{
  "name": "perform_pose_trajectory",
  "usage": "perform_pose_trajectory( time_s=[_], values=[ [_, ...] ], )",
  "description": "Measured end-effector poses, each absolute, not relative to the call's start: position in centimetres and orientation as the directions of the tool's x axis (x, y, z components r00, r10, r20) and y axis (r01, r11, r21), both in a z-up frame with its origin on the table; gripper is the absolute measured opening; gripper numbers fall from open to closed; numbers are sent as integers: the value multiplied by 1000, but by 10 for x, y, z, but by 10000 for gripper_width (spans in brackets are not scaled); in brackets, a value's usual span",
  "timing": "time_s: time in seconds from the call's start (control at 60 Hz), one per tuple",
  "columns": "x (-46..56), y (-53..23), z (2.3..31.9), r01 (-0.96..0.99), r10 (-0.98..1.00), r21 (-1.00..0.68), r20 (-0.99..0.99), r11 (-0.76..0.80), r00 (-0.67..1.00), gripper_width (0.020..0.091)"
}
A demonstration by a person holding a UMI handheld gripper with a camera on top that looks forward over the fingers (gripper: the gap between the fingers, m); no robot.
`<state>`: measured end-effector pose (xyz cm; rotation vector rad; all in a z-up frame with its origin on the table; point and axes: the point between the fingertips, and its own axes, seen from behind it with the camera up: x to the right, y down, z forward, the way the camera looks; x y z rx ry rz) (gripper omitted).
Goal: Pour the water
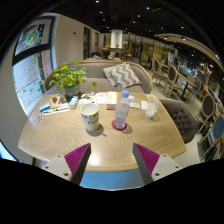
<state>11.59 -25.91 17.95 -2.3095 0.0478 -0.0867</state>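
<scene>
We record a furnished interior, lounge or café in character, with a ceiling of small spot lamps and a pale hanging lamp [116, 39] beyond; framed posters [33, 38] hang on the wall to one side; chairs [170, 78] stand further back on the other side; a grey sofa [122, 72] with a zigzag-patterned cushion [124, 74] sits behind the table; the wooden table [110, 140] is round, light in tone, and fills the middle ground just ahead of the fingers; a leafy green potted plant [69, 76] stands at its far side, with papers or cards [55, 103] lying near its base; a clear plastic water bottle [122, 108] stands upright near the table's centre, on a small red coaster [119, 126]; just beside it stands a pale cup [90, 116] with a dark printed band, upright, apart from the bottle; a smaller clear glass [151, 109] stands on the bottle's other side, nearer the sofa; whether any vessel holds water we cannot tell; the gripper [112, 157] hovers at the near edge of the table, its two fingers with magenta pads [77, 156] spread wide apart, holding nothing; bottle and cup both lie beyond the fingers, roughly in line with the gap between them.
</scene>
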Motion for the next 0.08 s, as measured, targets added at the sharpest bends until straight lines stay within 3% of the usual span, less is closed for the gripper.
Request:
perform_pose_trajectory(
  time_s=[0.083],
  values=[
    [119,-256,182,19,-57,-747,76,-665,996,854]
  ],
)
